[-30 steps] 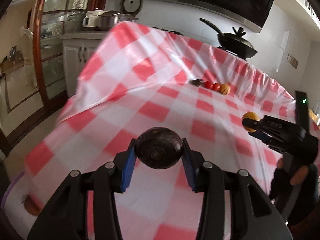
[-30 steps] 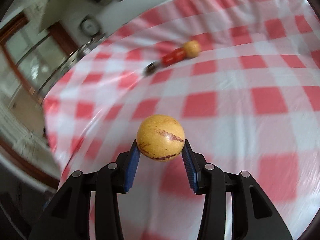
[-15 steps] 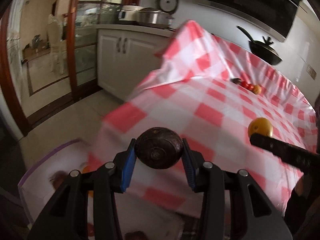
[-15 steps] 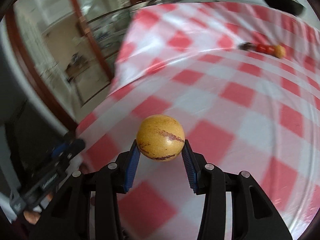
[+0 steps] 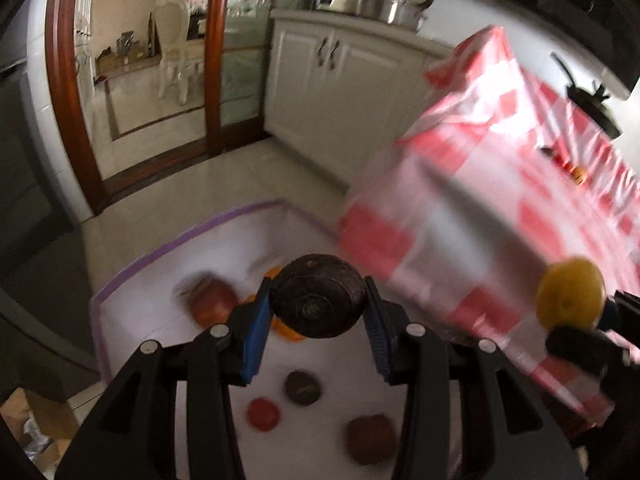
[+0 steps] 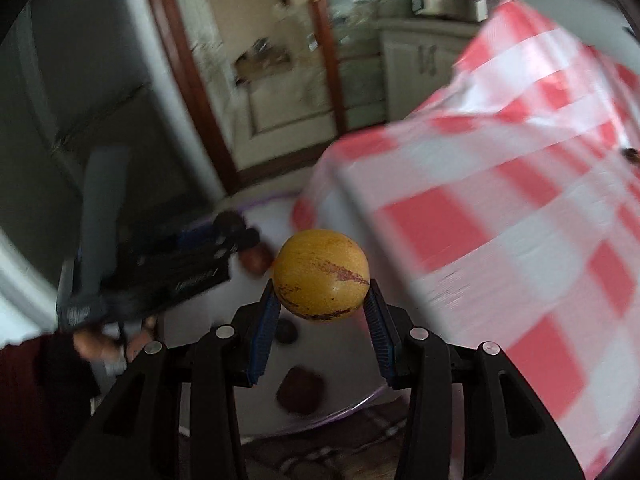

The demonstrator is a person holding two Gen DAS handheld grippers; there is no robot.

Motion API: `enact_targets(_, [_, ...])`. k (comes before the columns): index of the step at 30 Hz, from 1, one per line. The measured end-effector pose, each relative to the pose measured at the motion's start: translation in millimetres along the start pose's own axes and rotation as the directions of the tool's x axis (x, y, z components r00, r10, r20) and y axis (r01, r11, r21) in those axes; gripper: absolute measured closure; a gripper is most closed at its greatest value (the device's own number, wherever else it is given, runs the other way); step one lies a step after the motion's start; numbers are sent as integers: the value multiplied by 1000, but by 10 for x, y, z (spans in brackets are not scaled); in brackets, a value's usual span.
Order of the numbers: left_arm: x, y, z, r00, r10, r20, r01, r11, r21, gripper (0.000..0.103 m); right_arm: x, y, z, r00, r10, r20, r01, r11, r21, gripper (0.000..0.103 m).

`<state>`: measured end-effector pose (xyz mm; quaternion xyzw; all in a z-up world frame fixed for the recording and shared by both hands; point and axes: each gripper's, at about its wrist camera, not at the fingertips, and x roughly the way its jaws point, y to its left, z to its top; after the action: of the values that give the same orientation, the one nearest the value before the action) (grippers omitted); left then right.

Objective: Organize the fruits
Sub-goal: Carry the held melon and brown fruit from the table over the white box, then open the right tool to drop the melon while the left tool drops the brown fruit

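A: Where was the fruit seen, taking the white bin [image 5: 132,276] as landmark?

B: A dark round fruit [image 5: 318,302] was gripped between the blue fingers [image 5: 256,336] of the left gripper [image 5: 316,332], held above the bin. A yellow fruit with reddish streaks [image 6: 321,275] was clamped the same way in the right gripper [image 6: 322,324], also over the bin, just beside its table-side edge.

A: And inside the bin?

B: A red apple [image 5: 212,300], something orange [image 5: 286,330] partly hidden behind the left fingers, a small dark fruit [image 5: 303,388], a small red one [image 5: 263,414] and a brownish-red one [image 5: 370,440] were lying on its white floor, apart from each other.

A: What was found beyond the bin?

B: The red-checked tablecloth [image 5: 500,208] was draped over the table right beside the bin; a few small fruits [image 5: 568,166] were left on it, well away. White cabinets [image 5: 332,92] were seen farther off.
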<state>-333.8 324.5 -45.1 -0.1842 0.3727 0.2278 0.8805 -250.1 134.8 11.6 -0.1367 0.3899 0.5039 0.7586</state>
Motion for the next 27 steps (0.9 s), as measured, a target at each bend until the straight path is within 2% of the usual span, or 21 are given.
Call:
enact_targets(3, [109, 146, -139, 996, 51, -70, -50, 999, 13, 59, 249, 158, -171, 995, 32, -94, -37, 998, -50, 60])
enact_targets(5, [212, 233, -253, 988, 75, -131, -73, 997, 21, 59, 496, 214, -295, 981, 33, -191, -45, 997, -58, 60])
enact_targets(7, [325, 307, -377, 976, 91, -200, -85, 996, 36, 59, 690, 218, -381, 963, 27, -268, -42, 998, -51, 60])
enact_targets(11, [491, 398, -619, 948, 120, -295, -104, 992, 72, 59, 940, 218, -503, 931, 46, -362, -59, 998, -23, 60])
enact_targets(15, [558, 450, -781, 933, 123, -338, -102, 992, 81, 59, 1129, 257, -514, 915, 15, -403, -39, 998, -53, 60])
enact_targets(17, [524, 433, -775, 940, 111, -322, -87, 992, 86, 59, 1297, 277, -480, 906, -32, -422, 1, 997, -75, 60])
enact_targets(22, [515, 323, -826, 939, 119, -323, -69, 984, 162, 59, 1566, 309, -493, 881, -96, -462, 47, 992, -115, 60])
enact_targets(27, [604, 218, -856, 926, 110, -362, -21, 970, 243, 57, 1592, 297, -526, 876, -104, -470, 57, 992, -114, 59])
